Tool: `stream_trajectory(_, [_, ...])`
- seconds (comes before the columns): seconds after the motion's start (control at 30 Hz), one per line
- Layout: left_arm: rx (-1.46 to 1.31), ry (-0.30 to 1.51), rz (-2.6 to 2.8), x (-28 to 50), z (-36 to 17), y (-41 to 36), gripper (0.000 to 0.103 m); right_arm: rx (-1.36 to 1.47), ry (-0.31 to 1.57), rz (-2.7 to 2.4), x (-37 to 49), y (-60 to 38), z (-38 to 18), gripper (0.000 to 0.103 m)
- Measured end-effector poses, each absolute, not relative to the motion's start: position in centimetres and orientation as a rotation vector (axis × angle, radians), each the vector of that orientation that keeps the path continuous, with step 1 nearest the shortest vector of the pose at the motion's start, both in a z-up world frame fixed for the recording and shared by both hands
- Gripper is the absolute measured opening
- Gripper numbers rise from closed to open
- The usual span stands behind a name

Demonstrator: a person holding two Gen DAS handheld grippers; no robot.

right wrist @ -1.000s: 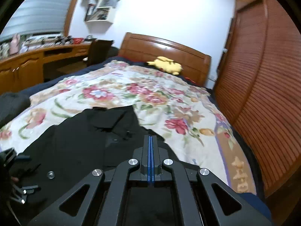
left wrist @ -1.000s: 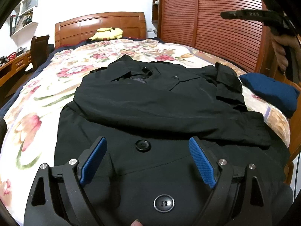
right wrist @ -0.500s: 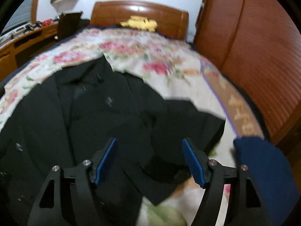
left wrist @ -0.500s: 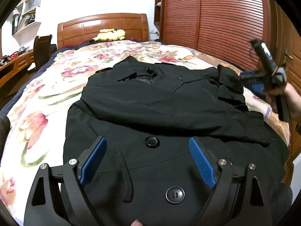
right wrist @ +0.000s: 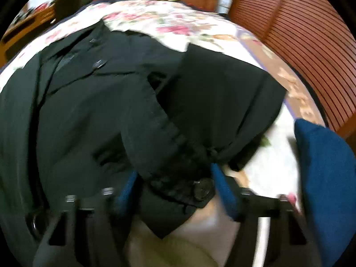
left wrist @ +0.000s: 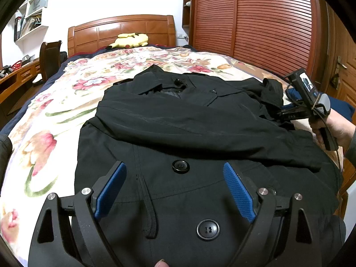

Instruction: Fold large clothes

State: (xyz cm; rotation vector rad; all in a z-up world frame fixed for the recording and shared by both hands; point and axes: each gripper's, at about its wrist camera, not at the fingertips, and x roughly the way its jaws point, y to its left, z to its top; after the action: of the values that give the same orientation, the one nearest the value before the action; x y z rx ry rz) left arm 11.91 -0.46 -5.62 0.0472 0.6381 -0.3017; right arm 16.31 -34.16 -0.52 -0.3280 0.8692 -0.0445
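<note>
On the bed (left wrist: 55, 120), whose floral cover fills most of both views, a large black coat (left wrist: 200, 129) lies spread flat, collar toward the wooden headboard (left wrist: 121, 29) and hem toward the camera, with 1 sleeve folded across its chest. A slatted wooden wardrobe (left wrist: 255, 24) stands along the far side of the bed, and a blue cushion (right wrist: 324, 178) rests on the cover just beside the coat's other sleeve. A yellow plush toy (left wrist: 130, 40) lies against the headboard, well apart from the coat. The left tongs (left wrist: 175, 185) hang over the lower front of the coat with their 2 blue pads spread wide, nothing between them, and 2 black buttons (left wrist: 181, 166) showing in the gap below. The right tongs (right wrist: 174, 185), seen blurred in their own view, straddle the cuff (right wrist: 178, 178) of the loose sleeve at the coat's edge; their jaws have just been closing, the cuff lies between the pads, and whether the pads already press on it cannot be told. In the left view a hand (left wrist: 333, 126) grips the right tongs' handle. A small button (right wrist: 203, 191) sits on the cuff.
</note>
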Motion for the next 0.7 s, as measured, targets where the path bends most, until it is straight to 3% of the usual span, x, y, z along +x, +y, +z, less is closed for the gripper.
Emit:
stream_trajectory(0.07, [0.049,0.636,-0.301,11.9,-5.6,-0.5,0.089,-0.359,0.871,-0.048,16.5,-33.6,0.0,0.016])
stream_trajectory(0.1, [0.051,0.634,-0.301,11.9,-5.6,-0.5,0.089,-0.362,0.863,-0.048,16.4,-33.6,0.5,0.013])
stream_trajectory(0.43, [0.046,0.617,-0.289,11.4,-5.3,0.2,0.089,-0.360,0.554,0.043,11.4,-28.0,12.0,0.011])
stream_trajectory(0.7, [0.037,0.600,-0.262,11.0,-4.8,1.7,0.089,-0.446,0.469,0.276,7.0,-19.2,15.0,0.009])
